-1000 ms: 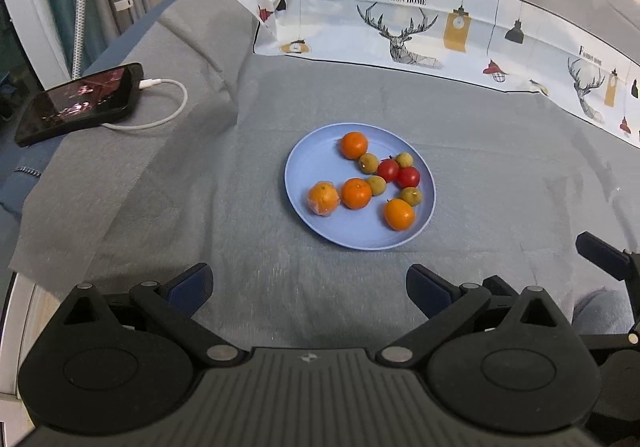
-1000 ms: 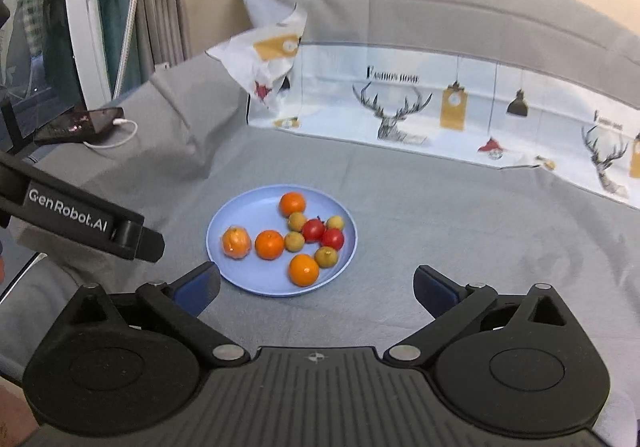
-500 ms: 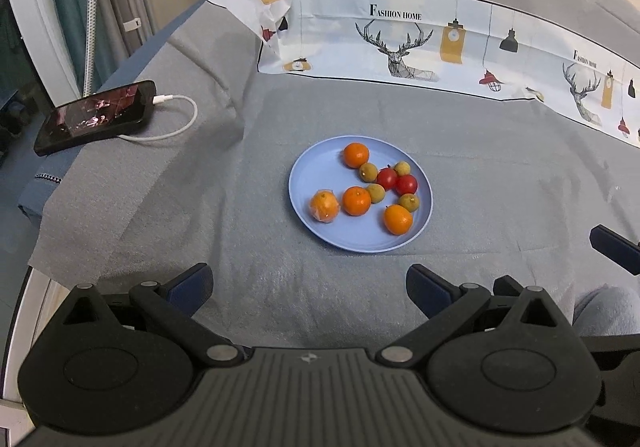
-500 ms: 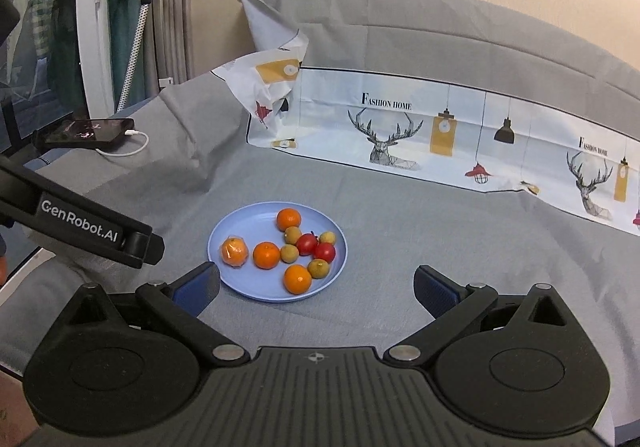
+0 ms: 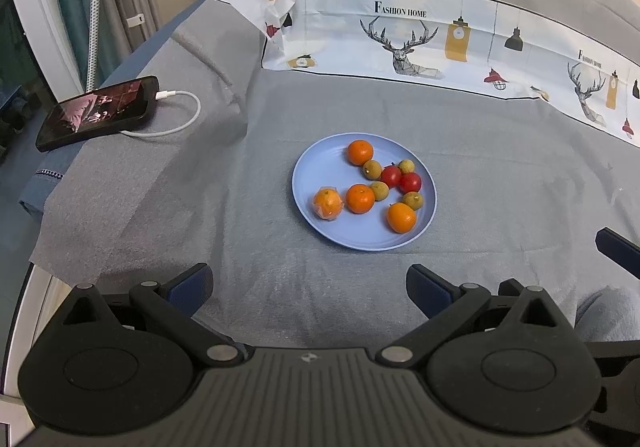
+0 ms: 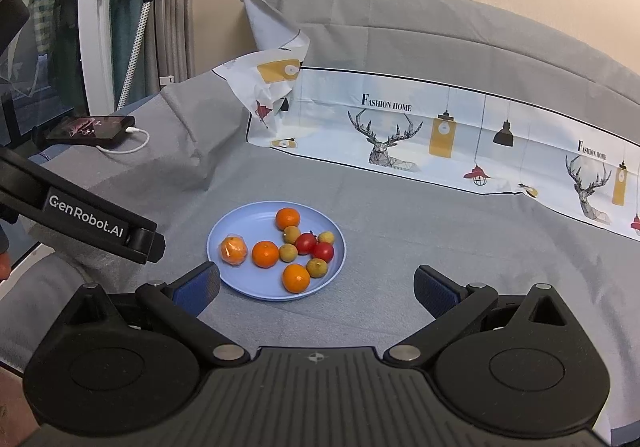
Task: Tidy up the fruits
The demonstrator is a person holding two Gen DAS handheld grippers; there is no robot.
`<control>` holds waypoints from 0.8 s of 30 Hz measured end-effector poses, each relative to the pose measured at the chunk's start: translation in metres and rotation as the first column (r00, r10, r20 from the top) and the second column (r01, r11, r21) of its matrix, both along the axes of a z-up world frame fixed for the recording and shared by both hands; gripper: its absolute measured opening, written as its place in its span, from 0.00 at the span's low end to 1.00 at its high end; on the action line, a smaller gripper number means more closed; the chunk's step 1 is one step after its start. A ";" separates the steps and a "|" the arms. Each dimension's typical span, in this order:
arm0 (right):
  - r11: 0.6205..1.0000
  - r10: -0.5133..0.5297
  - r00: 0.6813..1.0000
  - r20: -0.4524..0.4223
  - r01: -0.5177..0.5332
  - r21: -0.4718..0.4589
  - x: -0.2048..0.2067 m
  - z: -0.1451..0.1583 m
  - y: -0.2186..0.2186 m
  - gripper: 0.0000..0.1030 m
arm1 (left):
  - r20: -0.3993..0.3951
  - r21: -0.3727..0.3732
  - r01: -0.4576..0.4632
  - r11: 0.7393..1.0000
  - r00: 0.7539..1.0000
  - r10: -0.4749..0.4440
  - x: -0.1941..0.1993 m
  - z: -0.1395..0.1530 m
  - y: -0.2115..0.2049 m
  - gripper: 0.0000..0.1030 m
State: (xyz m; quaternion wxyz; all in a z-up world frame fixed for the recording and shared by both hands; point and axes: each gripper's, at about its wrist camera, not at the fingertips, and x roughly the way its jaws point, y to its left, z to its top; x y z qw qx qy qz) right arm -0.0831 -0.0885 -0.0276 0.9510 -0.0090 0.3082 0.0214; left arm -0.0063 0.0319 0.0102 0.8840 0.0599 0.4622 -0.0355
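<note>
A light blue plate (image 5: 320, 167) (image 6: 240, 219) rests on the grey cloth and holds several oranges, two red tomatoes (image 5: 410, 182) (image 6: 323, 251) and several small yellow-brown fruits. One orange (image 5: 327, 202) (image 6: 233, 250) at the plate's left is wrapped in clear film. My left gripper (image 5: 310, 287) is open and empty, hanging well short of the plate's near rim. Open and empty too, my right gripper (image 6: 316, 285) frames the plate's near edge from above. The left gripper's body (image 6: 88, 221) shows at the left of the right wrist view.
A black phone (image 5: 98, 112) (image 6: 90, 127) with a white cable lies at the far left edge of the cloth. A printed deer-pattern sheet (image 5: 440, 43) (image 6: 440, 131) runs along the back. White frame and curtains (image 6: 100, 27) stand at left.
Both grippers have pulled back and risen from the plate, so the plate looks smaller and farther in both views. The fruit has not moved.
</note>
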 end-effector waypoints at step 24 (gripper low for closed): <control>1.000 -0.003 1.000 -0.006 0.003 -0.002 0.001 -0.002 -0.001 0.99 | -0.003 0.077 -0.067 0.995 0.998 0.067 0.008 -0.005 0.002 1.00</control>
